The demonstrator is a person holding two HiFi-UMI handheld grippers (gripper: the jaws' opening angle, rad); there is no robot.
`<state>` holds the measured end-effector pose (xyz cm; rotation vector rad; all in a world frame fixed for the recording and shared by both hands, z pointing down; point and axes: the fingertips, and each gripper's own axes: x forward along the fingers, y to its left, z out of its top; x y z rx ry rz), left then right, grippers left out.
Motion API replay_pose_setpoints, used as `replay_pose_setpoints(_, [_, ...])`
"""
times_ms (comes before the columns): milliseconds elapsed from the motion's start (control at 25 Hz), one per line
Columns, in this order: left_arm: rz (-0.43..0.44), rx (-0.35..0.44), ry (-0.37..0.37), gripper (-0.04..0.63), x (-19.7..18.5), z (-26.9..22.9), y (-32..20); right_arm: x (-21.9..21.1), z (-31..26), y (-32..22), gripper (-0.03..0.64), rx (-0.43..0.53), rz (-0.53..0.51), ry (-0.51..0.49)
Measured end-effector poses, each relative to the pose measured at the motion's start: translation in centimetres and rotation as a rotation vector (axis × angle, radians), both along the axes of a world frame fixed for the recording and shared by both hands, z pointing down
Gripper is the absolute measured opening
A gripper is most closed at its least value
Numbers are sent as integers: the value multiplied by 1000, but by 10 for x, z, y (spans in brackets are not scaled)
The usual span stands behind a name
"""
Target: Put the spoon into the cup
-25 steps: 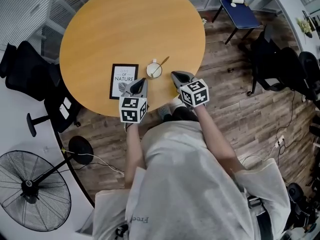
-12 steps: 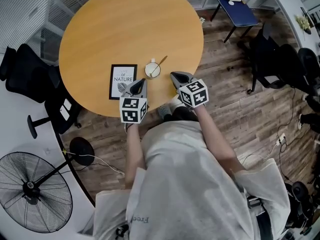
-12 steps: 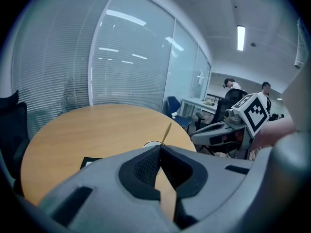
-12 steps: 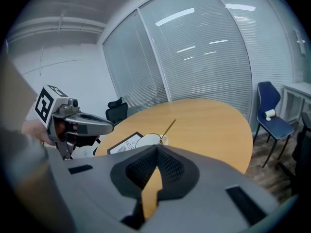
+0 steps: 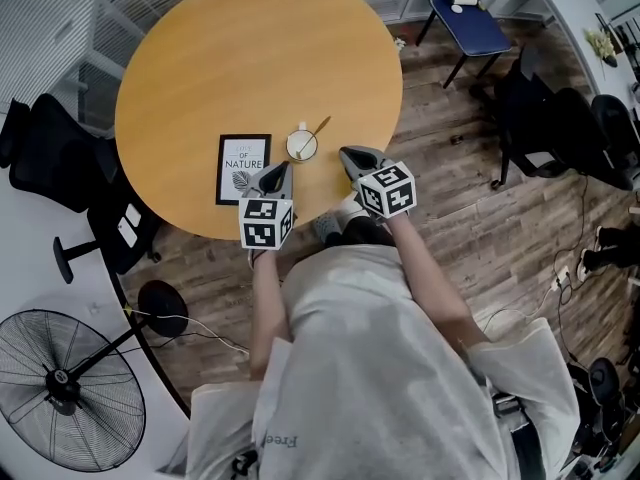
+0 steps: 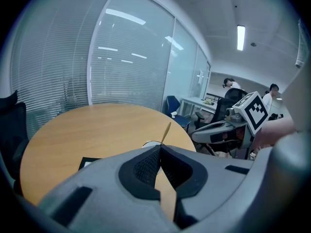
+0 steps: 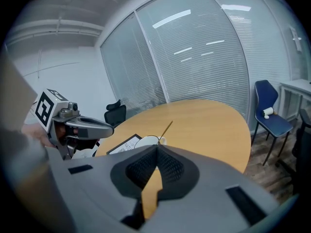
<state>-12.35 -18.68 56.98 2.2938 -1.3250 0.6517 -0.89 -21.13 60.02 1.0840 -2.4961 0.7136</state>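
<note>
**Spoon in the cup, both grippers empty**

We see the spoon standing in the cup, its handle leaning out over the rim on the far side. A framed print lies just left of the cup on the round counter. Our left gripper and right gripper hover on the cup's near side, clear of it. Each has its jaws closed tip to tip on nothing.

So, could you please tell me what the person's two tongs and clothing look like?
The left tongs and right tongs are matching grey shells tapering to a point, lined with black textured pads. Each carries a white cube printed with black square markers. No cables show. The person wears a light grey T-shirt.
</note>
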Motion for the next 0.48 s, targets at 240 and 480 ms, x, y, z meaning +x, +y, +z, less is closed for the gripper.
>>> replay_pose_setpoints(240, [-11,0,5,8,0,1,-3,0,0,-1,-3,2,0,-2])
replay_pose_setpoints(480, [-6,-3,4,8,1,1,-4,2,-2,-1,-3,6,4,-2])
